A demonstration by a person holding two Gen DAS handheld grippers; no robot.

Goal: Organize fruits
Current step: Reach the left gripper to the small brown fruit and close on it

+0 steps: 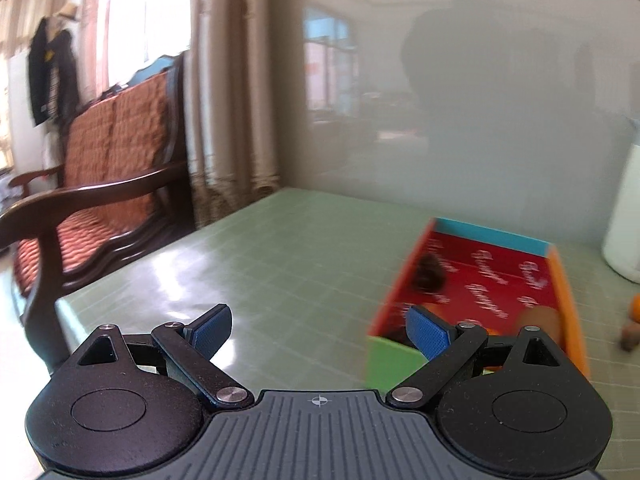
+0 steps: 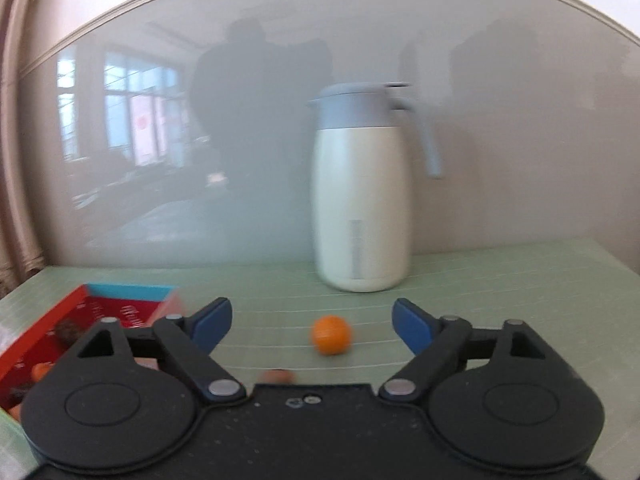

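Both sets of jaws gape apart, empty. The orange (image 2: 331, 334) sits loose on the counter (image 2: 500, 292) ahead of the right gripper (image 2: 312, 320), w/ the box (image 2: 60, 312) off to its left. Risk — a round fruit rolls if one pad nudges it first; blur suggests fast motion.

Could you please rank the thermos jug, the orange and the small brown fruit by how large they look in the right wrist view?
1. Thermos jug, by far the largest.
2. Orange, small and round on the table.
3. Brown fruit, smallest as seen, but blurred and partly hidden behind the tongs' body, so its full size is uncertain.
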